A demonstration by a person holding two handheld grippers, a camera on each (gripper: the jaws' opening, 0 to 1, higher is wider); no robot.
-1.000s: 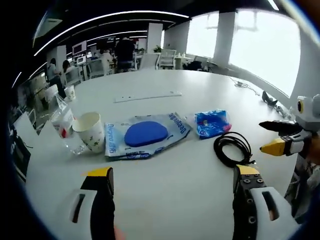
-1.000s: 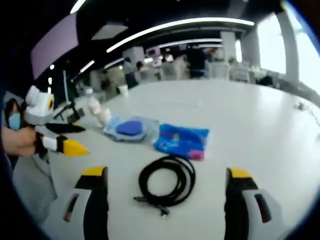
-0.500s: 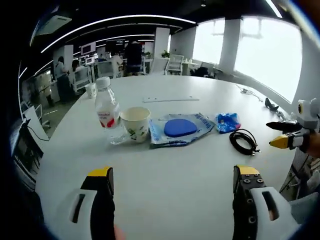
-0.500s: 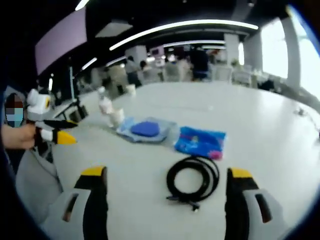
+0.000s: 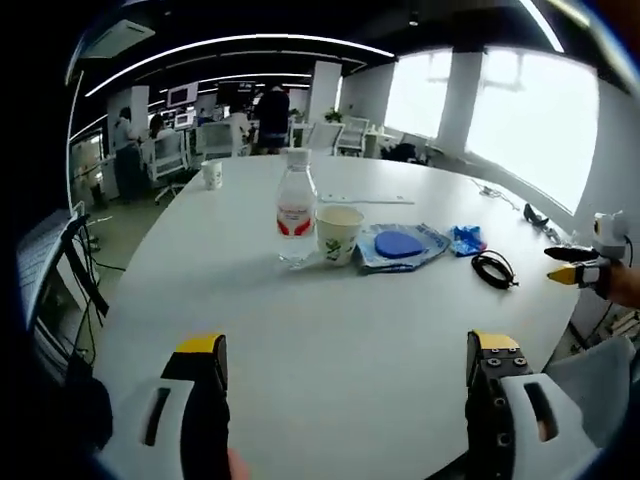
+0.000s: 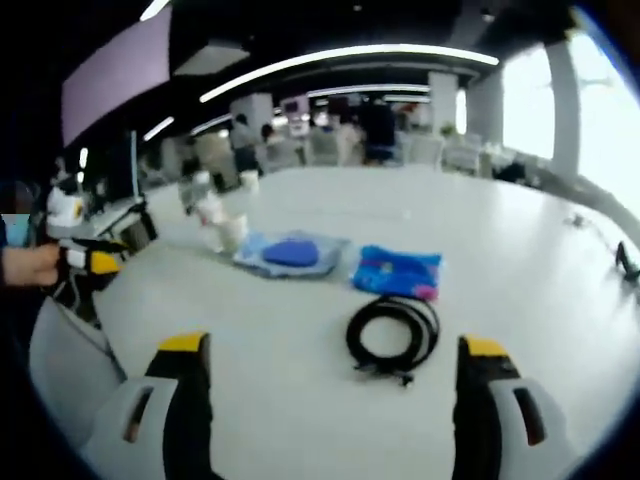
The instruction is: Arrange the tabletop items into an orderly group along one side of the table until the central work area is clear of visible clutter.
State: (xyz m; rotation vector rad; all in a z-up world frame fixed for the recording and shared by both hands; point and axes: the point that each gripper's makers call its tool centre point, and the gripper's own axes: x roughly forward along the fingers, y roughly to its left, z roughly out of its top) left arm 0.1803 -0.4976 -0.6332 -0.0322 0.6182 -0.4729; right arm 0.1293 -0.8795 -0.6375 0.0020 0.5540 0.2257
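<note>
Office chairs (image 5: 350, 128), bright windows (image 5: 520, 110), ceiling light strips (image 5: 230, 40), people standing (image 5: 272, 105)

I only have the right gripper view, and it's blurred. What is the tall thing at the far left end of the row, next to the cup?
Observer: In the left gripper view it is a clear water bottle with a red label and a white cap, standing upright.
Reviewer: And its neighbour, upright too?
Observer: Yes, the paper cup stands mouth up, with green print on its side.
Reviewer: Anything farther back?
Observer: A second small cup stands alone, well beyond the row.
</note>
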